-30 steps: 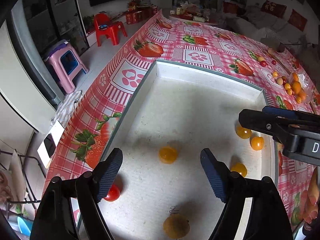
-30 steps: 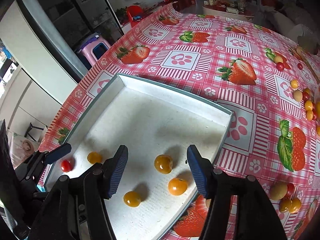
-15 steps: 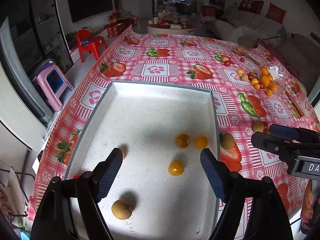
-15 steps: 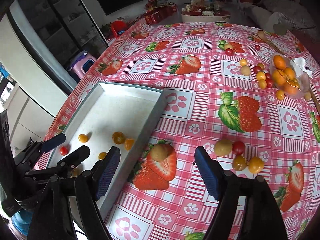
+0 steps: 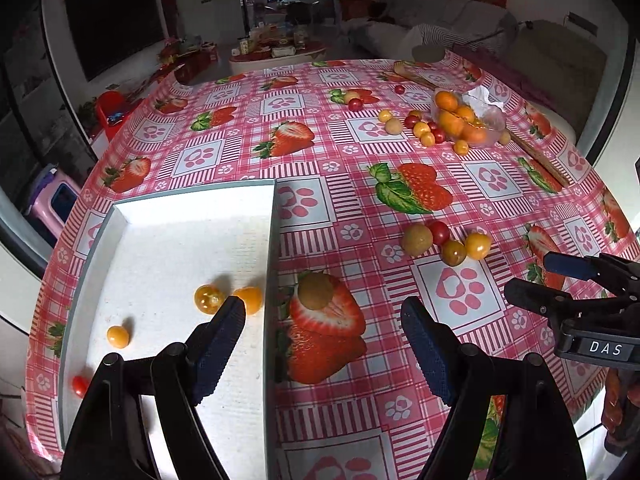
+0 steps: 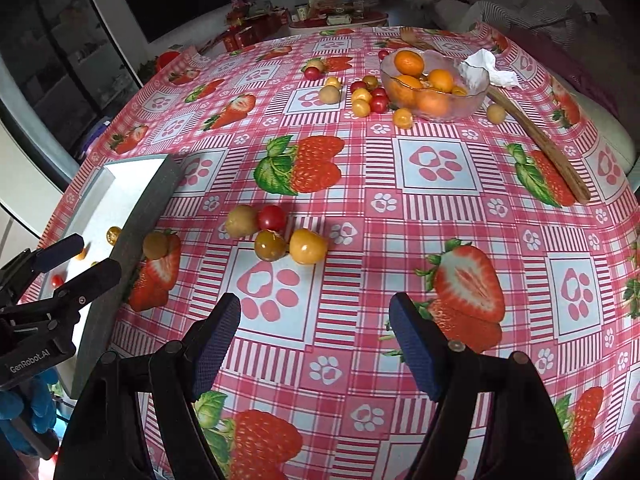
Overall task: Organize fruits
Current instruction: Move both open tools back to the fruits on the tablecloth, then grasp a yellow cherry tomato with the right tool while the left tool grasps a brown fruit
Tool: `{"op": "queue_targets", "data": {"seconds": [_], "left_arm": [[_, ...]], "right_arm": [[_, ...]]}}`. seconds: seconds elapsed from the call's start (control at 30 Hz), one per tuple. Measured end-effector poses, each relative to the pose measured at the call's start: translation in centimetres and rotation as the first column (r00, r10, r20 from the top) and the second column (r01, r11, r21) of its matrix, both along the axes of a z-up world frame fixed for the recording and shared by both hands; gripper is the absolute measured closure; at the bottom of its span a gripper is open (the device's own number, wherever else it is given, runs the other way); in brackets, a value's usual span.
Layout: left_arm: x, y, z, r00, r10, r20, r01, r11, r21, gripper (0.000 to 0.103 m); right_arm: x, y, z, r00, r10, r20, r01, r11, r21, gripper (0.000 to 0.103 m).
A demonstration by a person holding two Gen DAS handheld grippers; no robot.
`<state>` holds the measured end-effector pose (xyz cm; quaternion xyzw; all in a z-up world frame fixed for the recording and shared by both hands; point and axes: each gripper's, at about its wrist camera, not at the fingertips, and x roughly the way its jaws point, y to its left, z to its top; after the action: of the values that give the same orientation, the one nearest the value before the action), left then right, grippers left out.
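A few small fruits (image 5: 208,299) already lie in the white tray (image 5: 192,208); many more sit loose on the desk (image 6: 436,208). Left hand-held gripper (image 5: 323,344) and right hand-held gripper (image 6: 314,340) both gape, empty.

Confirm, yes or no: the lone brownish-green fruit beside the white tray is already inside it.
No. The brownish-green fruit rests on the strawberry-print tablecloth just outside the white tray's right wall.

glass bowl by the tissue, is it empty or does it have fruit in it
It has fruit in it. The glass bowl stands upright holding several oranges, which show above its rim and through its clear wall in the right wrist view.
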<state>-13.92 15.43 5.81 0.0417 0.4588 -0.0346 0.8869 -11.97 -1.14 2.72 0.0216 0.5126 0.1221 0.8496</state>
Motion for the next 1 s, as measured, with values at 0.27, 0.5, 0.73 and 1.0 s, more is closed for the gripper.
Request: {"op": "queue_targets", "data": {"seconds": [0.27,0.5,0.73,1.0], "left_arm": [[3.0,-3.6,-2.2,0.997,-0.077,-0.028,0.079,0.996,0.043,0.022],[5.3,-5.3,-3.9,0.993,-0.109,-0.055,0.112,0.992,0.059,0.022],[7.0,-5.8,-4.7,0.991,-0.118,-0.057,0.122,0.991,0.057,0.022],[8.4,-5.6,-4.6,0.99,-0.127,-0.061,0.127,0.992,0.004,0.051]], "right_arm": [[-0.7,-1.6,-0.9,0.999,0.021,0.026,-0.019,0.999,-0.045,0.023],[-0.1,-1.4,-1.8,0.998,0.049,0.03,-0.047,0.998,-0.05,0.027],[0.3,-0.6,-2.2,0.993,0.109,0.053,-0.106,0.992,-0.062,0.03],[1.5,0.4,-2.5,0.987,0.147,0.063,-0.142,0.988,-0.066,0.03]]}}
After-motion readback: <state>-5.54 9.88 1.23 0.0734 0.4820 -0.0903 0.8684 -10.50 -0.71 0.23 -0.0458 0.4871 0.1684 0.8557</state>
